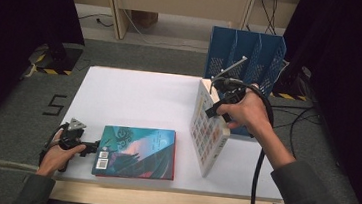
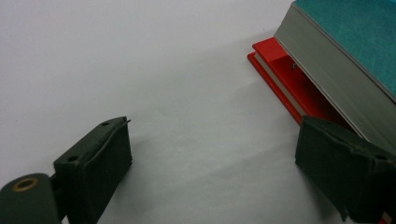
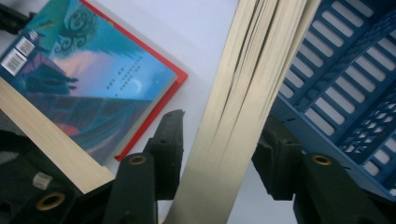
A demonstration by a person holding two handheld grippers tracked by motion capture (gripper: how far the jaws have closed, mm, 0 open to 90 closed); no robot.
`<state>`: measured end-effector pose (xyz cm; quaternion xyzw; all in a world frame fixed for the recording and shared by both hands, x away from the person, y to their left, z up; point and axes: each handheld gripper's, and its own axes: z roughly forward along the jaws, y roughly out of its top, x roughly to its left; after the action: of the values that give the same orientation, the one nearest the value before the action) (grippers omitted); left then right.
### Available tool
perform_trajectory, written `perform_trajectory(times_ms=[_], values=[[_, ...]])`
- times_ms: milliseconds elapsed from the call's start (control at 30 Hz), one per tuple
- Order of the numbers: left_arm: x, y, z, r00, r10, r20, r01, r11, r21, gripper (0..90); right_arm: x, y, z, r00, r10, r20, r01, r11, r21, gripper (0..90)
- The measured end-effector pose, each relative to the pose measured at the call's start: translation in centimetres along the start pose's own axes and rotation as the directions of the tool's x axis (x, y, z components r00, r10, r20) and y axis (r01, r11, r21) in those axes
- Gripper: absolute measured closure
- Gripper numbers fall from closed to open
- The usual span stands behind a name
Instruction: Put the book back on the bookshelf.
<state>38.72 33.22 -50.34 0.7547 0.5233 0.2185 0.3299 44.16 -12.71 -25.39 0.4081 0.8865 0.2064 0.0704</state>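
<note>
- Counting what sits on your white tabletop (image 1: 134, 95), you have two books: one teal-and-red hardcover book (image 1: 136, 152) lying flat, and one white book with a grid of small coloured squares on its cover (image 1: 208, 129) standing on edge. One blue slotted plastic file rack (image 1: 246, 55) stands at the upper right of the high view.
- Your flat book lies at the lower centre of the high view, back cover with barcodes up, its long axis running left to right across the frame.
- Your standing book is upright, right of centre, its long axis running from the rack's front down toward the near table edge; its top leans slightly left.
- Your right gripper (image 1: 222, 97) clamps the upper far corner of the standing book; in the right gripper view the page block (image 3: 243, 98) runs between both jaws, with the rack just beside it on the right.
- Your left gripper (image 1: 95, 148) rests at the lower left, jaws spread wide and holding nothing, just beside the flat book's left edge; in the left gripper view that book's corner (image 2: 327, 70) sits next to the right-hand jaw.
</note>
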Motion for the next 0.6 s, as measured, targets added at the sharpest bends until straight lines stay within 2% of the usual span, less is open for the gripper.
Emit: perform_trajectory(times_ms=[167, 267, 367, 467, 600], values=[[0.0, 0.0, 0.0, 1.0000, 0.001, -0.001, -0.001, 1.0000, 0.001, 9.6, -0.7, -0.1, 0.0, 0.9999, 0.010, -0.008, -0.010, 1.000, 0.010, 60.3], [-0.1, 0.0, 0.0, 1.0000, 0.001, 0.000, -0.001, 1.0000, 0.001, 9.6, -1.1, -0.1, -0.1, 0.9972, -0.069, 0.028, 0.068, 0.997, 0.035, 67.5], [0.0, 0.0, 0.0, 1.0000, 0.002, 0.005, -0.002, 1.0000, 0.002, 9.4, -1.3, -0.3, -0.3, 0.9941, -0.096, 0.049, 0.095, 0.995, 0.030, 68.8], [0.0, 0.0, 0.0, 1.0000, 0.002, 0.006, -0.002, 1.0000, 0.001, 9.3, -1.2, -0.5, -0.5, 0.9923, -0.118, 0.038, 0.117, 0.993, 0.015, 70.2], [0.0, 0.0, 0.0, 1.0000, 0.002, 0.007, -0.002, 1.0000, 0.001, 9.2, -0.4, -0.5, -1.0, 0.9848, -0.173, 0.018, 0.172, 0.985, 0.029, 73.7]])
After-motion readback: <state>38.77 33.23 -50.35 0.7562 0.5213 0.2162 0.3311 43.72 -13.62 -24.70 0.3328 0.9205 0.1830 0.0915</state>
